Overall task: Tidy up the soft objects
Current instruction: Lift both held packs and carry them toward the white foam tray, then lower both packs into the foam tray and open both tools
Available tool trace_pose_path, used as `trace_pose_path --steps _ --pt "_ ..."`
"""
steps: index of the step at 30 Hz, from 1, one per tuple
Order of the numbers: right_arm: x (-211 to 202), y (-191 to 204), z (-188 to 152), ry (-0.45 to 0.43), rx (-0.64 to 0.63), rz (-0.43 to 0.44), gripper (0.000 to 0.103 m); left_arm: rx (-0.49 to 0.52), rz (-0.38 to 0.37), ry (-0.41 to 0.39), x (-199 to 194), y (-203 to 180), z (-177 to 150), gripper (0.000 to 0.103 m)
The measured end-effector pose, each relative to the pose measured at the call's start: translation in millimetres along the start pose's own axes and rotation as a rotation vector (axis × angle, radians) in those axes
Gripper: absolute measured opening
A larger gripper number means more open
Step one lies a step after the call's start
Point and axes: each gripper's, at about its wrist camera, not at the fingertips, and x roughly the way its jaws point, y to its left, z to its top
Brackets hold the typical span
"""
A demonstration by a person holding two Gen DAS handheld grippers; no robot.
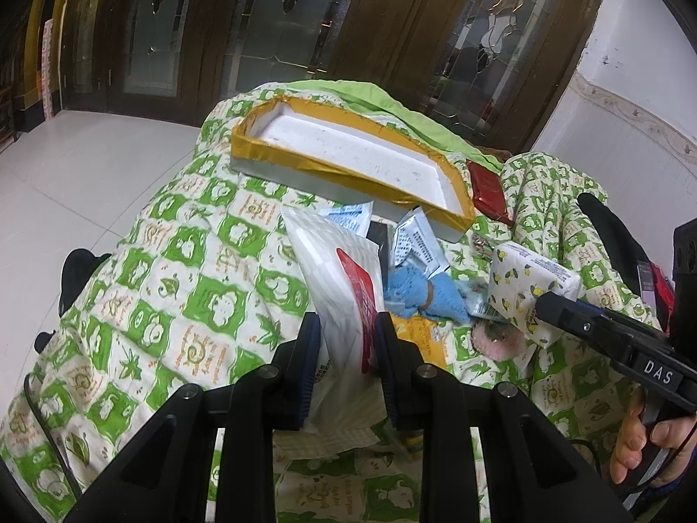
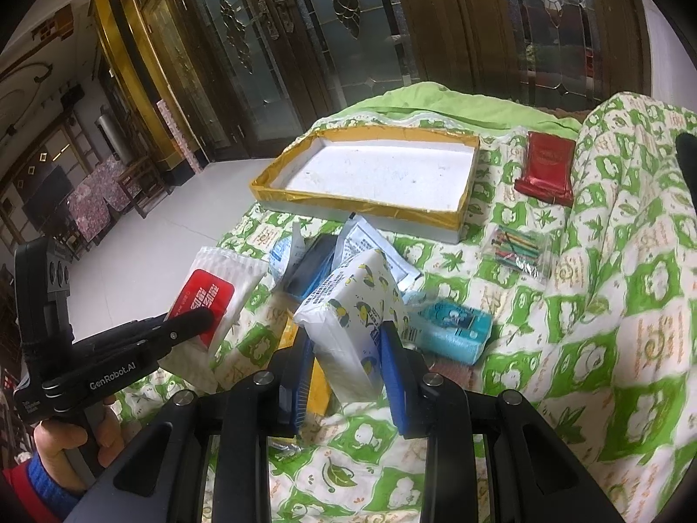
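My left gripper [image 1: 346,335] is shut on a white tissue pack with a red label [image 1: 335,287], held above the quilt; it also shows in the right wrist view [image 2: 209,300]. My right gripper [image 2: 348,348] is shut on a lemon-print tissue pack [image 2: 353,305], which also shows in the left wrist view [image 1: 529,279]. A white foam tray with yellow taped rim [image 2: 370,205] lies empty beyond both packs. A blue cloth item [image 1: 418,292] and several paper sachets [image 1: 414,239] lie between the packs and the tray.
A green-and-white quilt [image 2: 588,327] covers the surface. On it lie a red packet [image 2: 546,165], a bag of coloured sticks [image 2: 518,246] and a teal tissue pack [image 2: 453,327]. Dark glass doors and white tile floor [image 1: 87,165] are behind.
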Motion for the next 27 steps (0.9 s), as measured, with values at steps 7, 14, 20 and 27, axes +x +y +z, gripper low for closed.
trace_pose_path --steps 7,14,20,27 --pt "-4.3 -13.7 31.2 -0.009 0.006 0.006 0.032 0.042 0.001 -0.022 -0.8 -8.4 32.4 0.025" --pt "1.8 -25.8 63.9 -0.025 0.010 -0.006 0.032 0.053 -0.003 -0.024 17.0 -11.4 70.3 0.025" --pt "21.1 -34.8 90.4 -0.034 0.021 -0.025 0.032 0.043 -0.012 -0.011 39.9 -10.8 94.9 0.025" --pt "48.0 -54.8 114.0 -0.031 0.100 0.000 0.032 0.023 -0.038 0.000 65.5 -13.7 122.9 0.025"
